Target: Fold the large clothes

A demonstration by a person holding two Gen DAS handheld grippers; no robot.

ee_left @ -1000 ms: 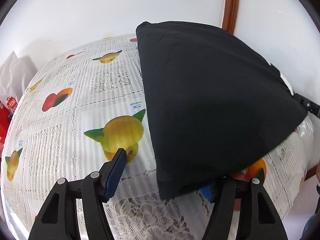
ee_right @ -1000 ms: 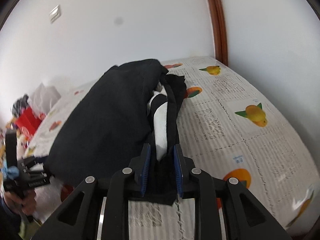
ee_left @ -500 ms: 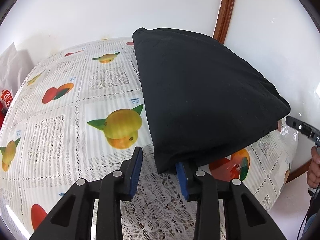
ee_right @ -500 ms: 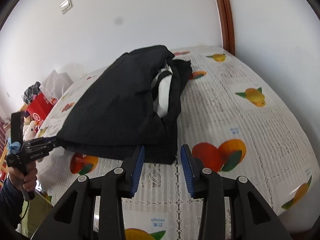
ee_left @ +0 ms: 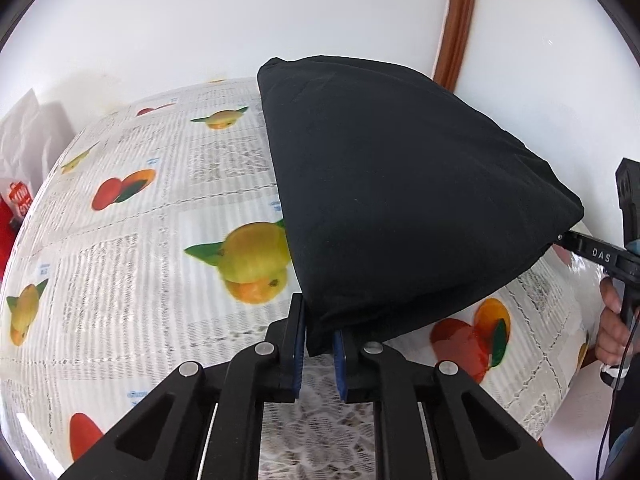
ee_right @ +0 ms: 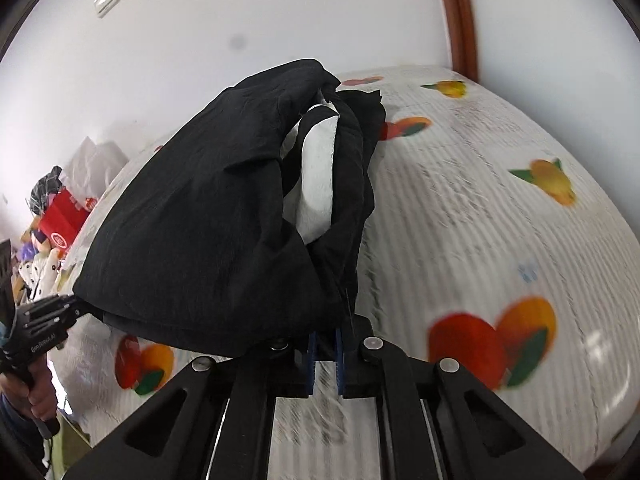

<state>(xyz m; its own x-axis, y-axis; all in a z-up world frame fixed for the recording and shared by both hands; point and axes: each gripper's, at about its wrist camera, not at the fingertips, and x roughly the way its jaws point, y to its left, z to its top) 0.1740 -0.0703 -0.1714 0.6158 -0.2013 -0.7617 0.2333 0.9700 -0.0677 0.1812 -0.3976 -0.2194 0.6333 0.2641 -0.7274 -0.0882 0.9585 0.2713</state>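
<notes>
A black garment [ee_left: 400, 200] lies folded on the fruit-print tablecloth [ee_left: 140, 260], its near edge lifted off the table. My left gripper [ee_left: 318, 344] is closing, and its blue pads pinch the near left corner. In the right wrist view the same garment [ee_right: 200, 232] gapes open at the far end and shows a white inner patch [ee_right: 316, 176]. The jaws of my right gripper [ee_right: 324, 344] are closing on the near right corner, with cloth between the pads. Each gripper also shows in the other's view: the right gripper [ee_left: 592, 252] and the left gripper [ee_right: 52, 316] sit at opposite corners.
The tablecloth [ee_right: 480, 220] stretches bare to the right of the garment. A red bag [ee_right: 64, 220] and white plastic bags [ee_left: 24, 132] sit past the table's left end. A brown door frame [ee_left: 456, 20] runs up the white wall. A person's hand [ee_left: 612, 320] grips the right handle.
The left jaws narrowed from wide open onto the garment's near corner. The right gripper let go, pulled back with its jaws apart, then came down and closed on the corner again.
</notes>
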